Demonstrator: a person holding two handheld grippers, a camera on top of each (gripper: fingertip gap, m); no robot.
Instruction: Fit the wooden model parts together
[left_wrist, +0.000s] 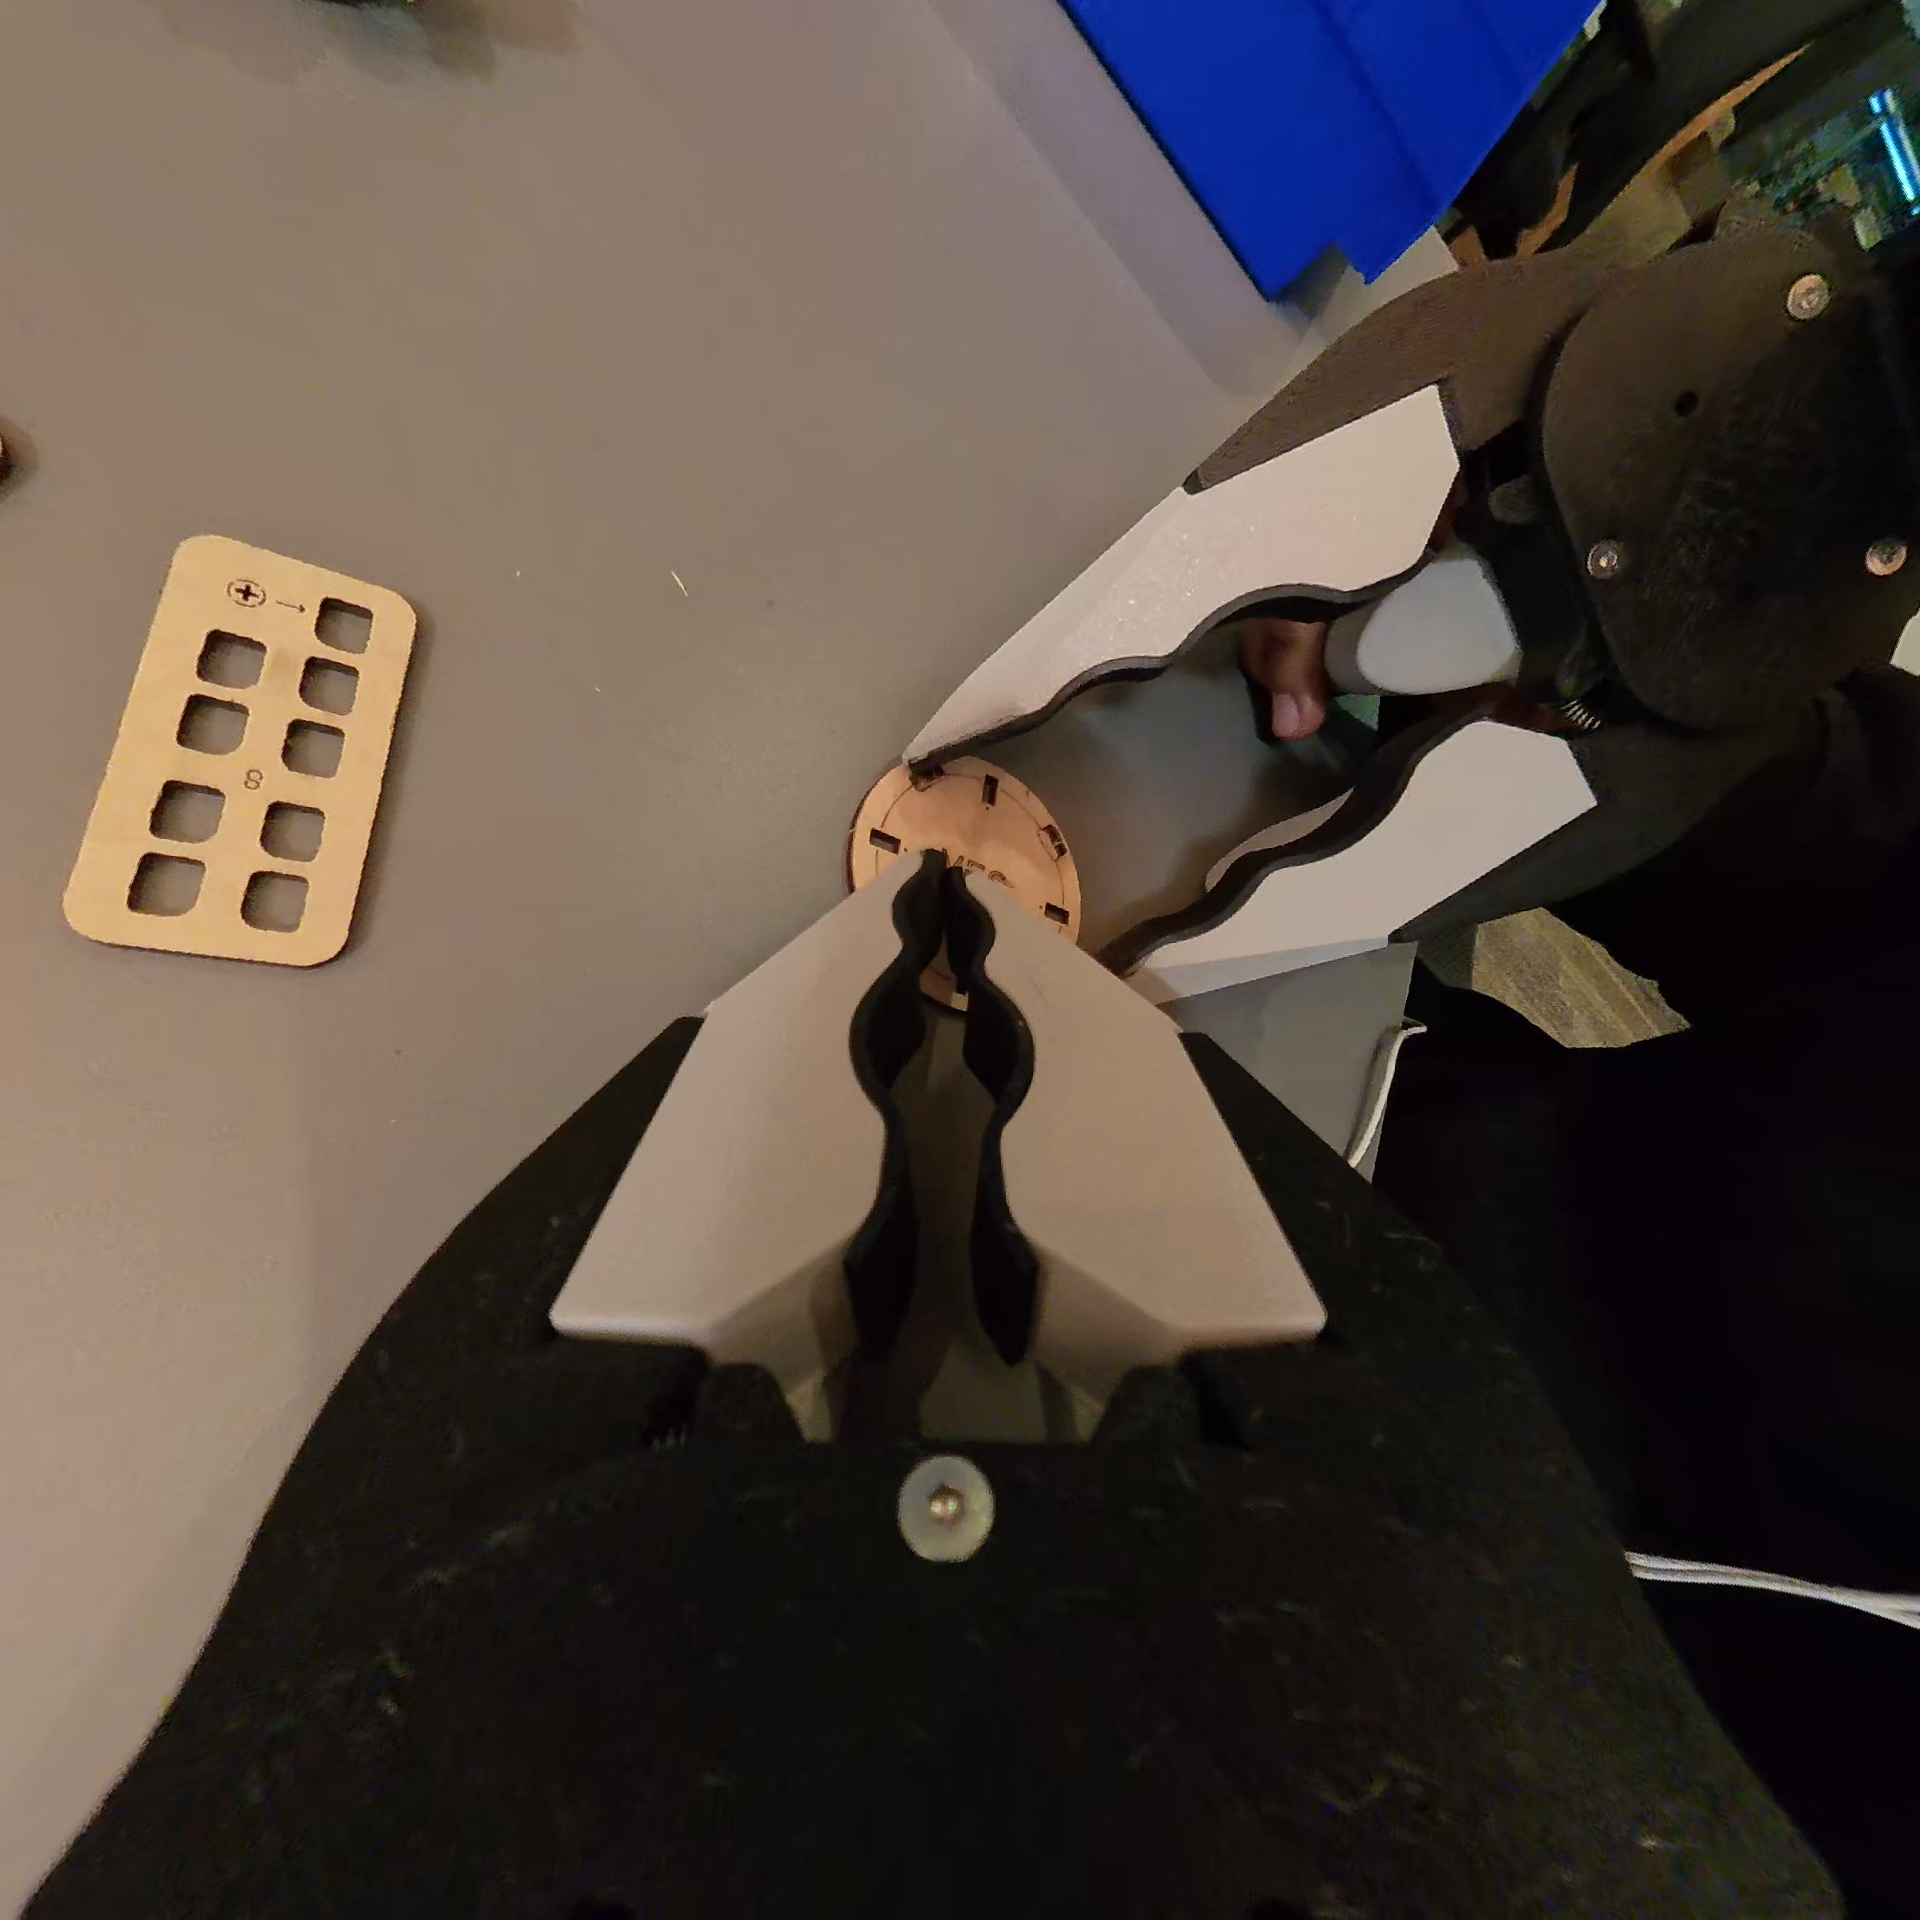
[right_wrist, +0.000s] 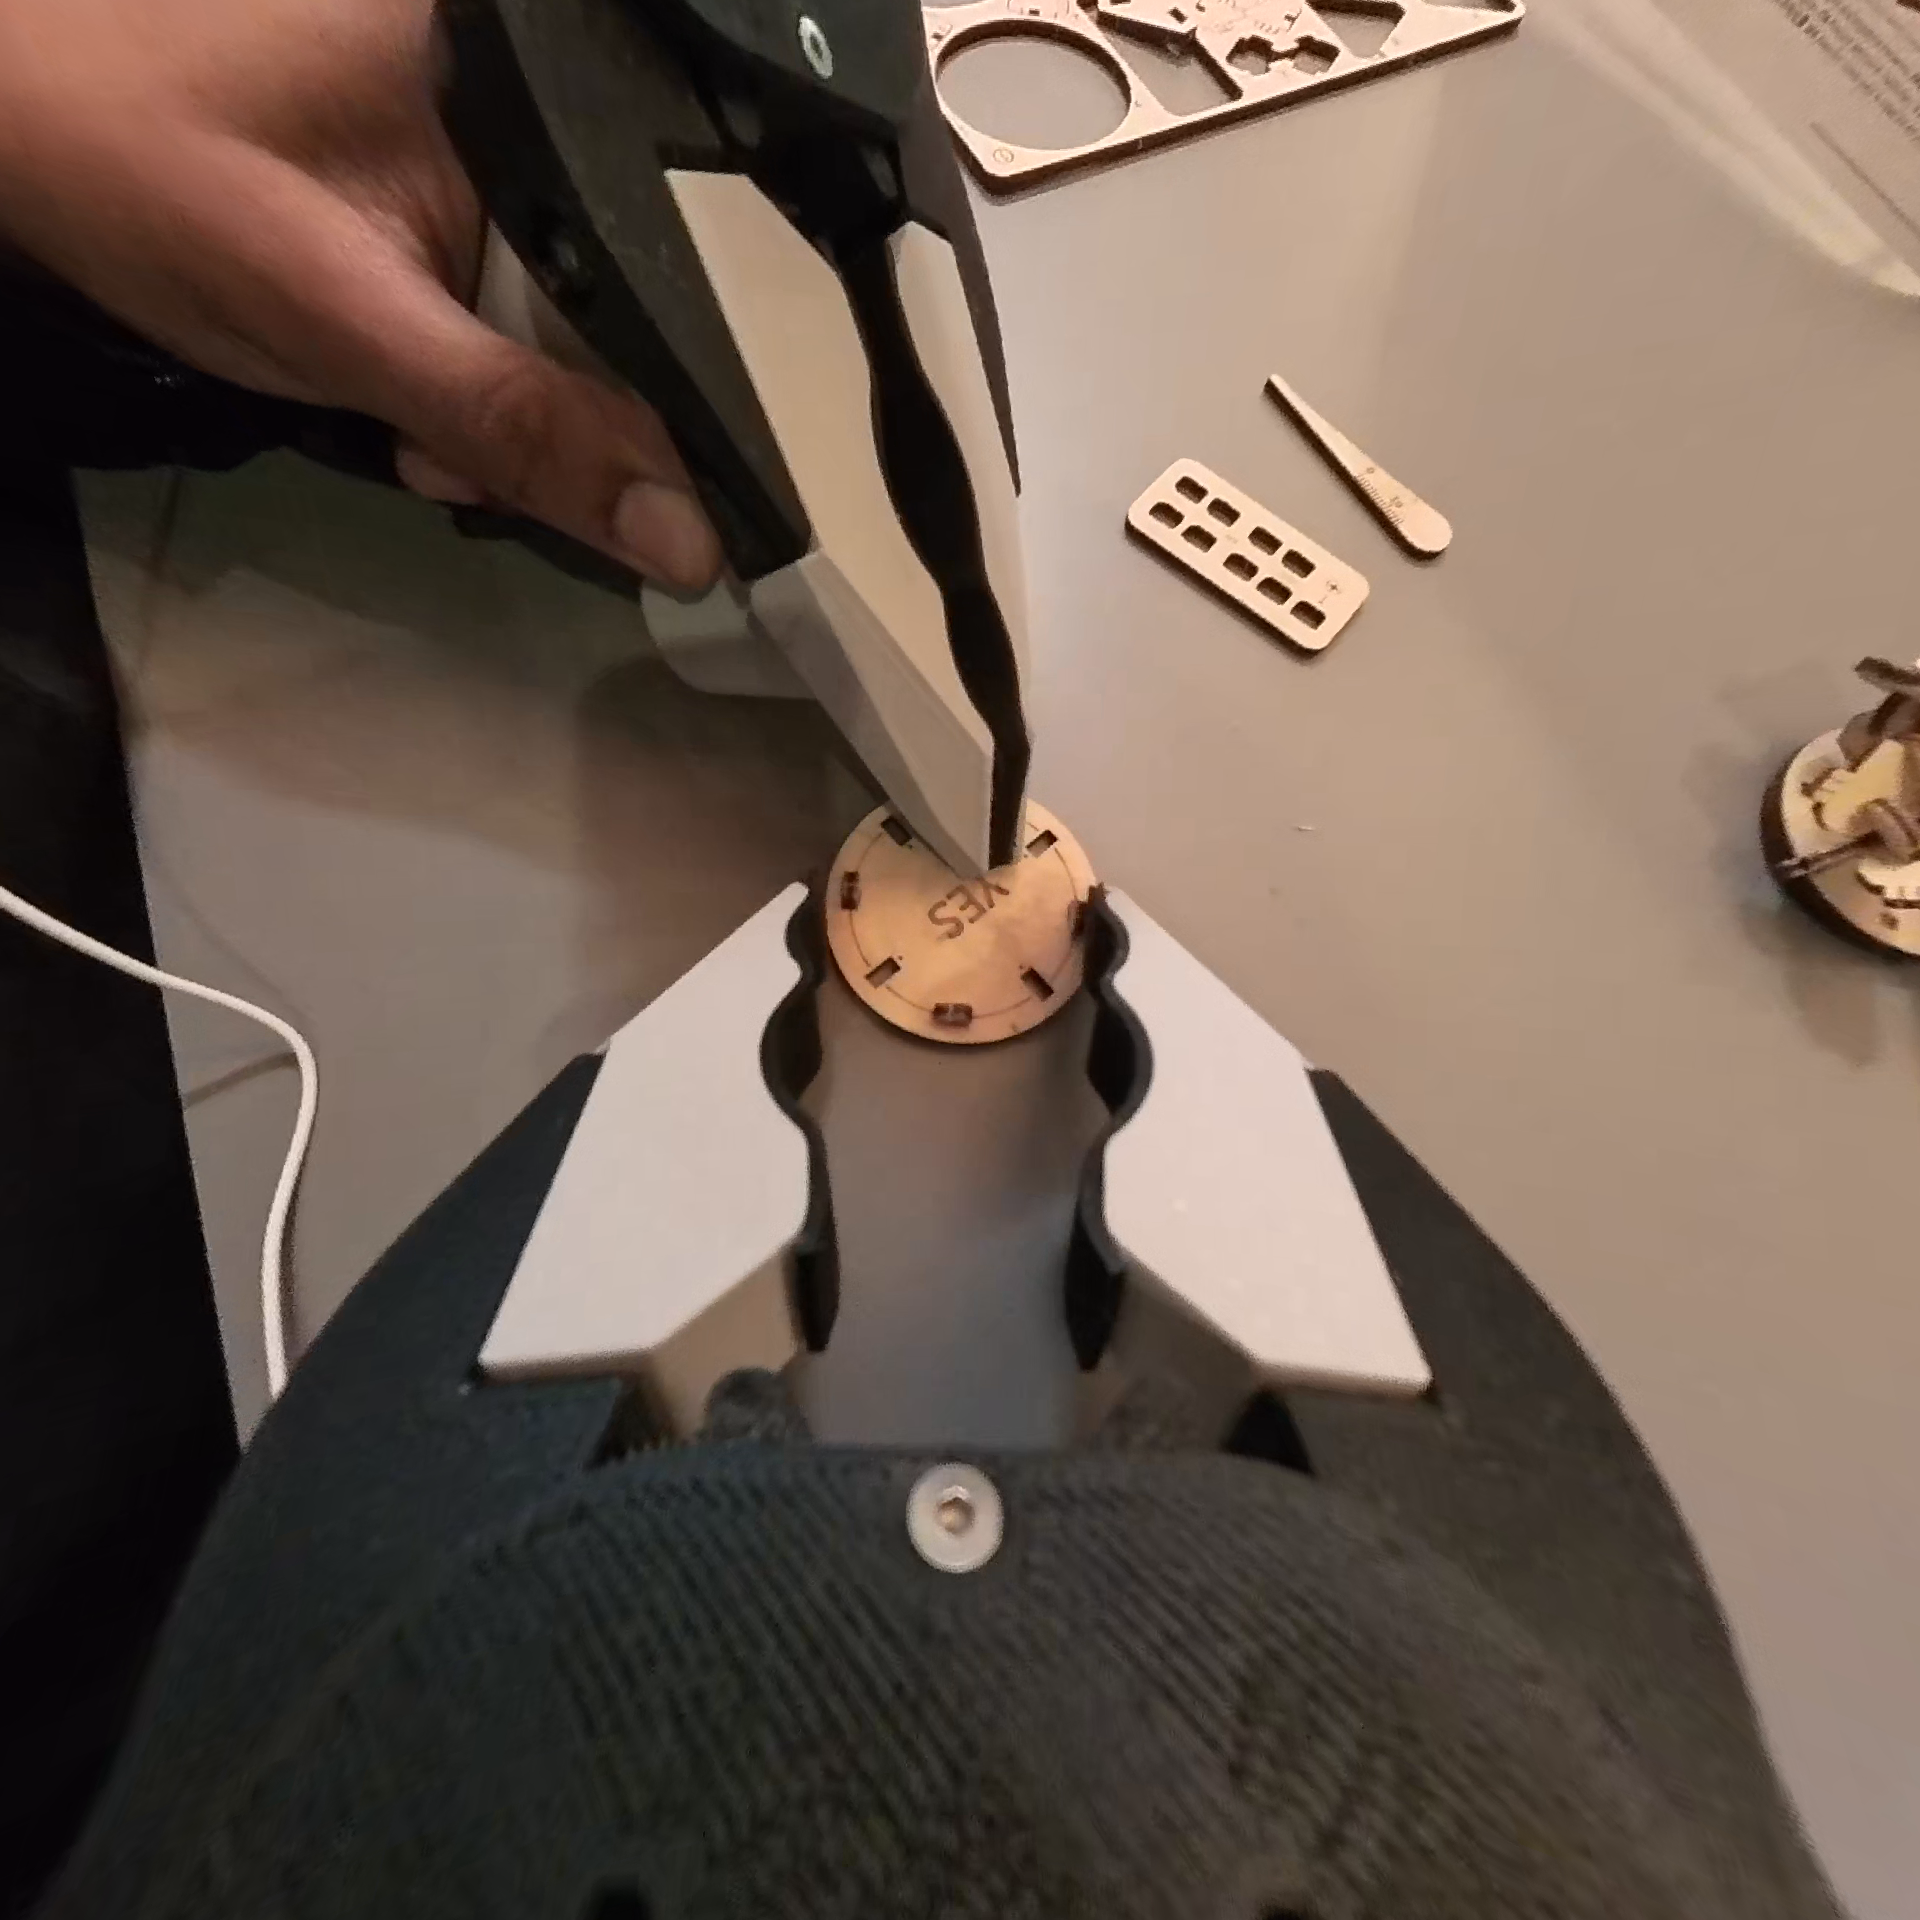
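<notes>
Grey worktop (right_wrist: 1455, 935). Left gripper (right_wrist: 992, 831): jaws closed together, nothing between them, tips pressing down on top of the wooden disc (right_wrist: 961, 935), which lies flat on the worktop. Right gripper (right_wrist: 951, 914): part open, straddling the disc; right finger touches the rim, left finger just clear. Slotted card (left_wrist: 244, 753) lies well apart.

A plain grey bench (right_wrist: 1455, 831) carries a round wooden disc (right_wrist: 961, 935) near its edge, a slotted wooden card (right_wrist: 1247, 556), a thin wooden stick (right_wrist: 1361, 468), a cut-out wooden sheet (right_wrist: 1195, 83) farther in, and a small wooden model (right_wrist: 1860, 831).
</notes>
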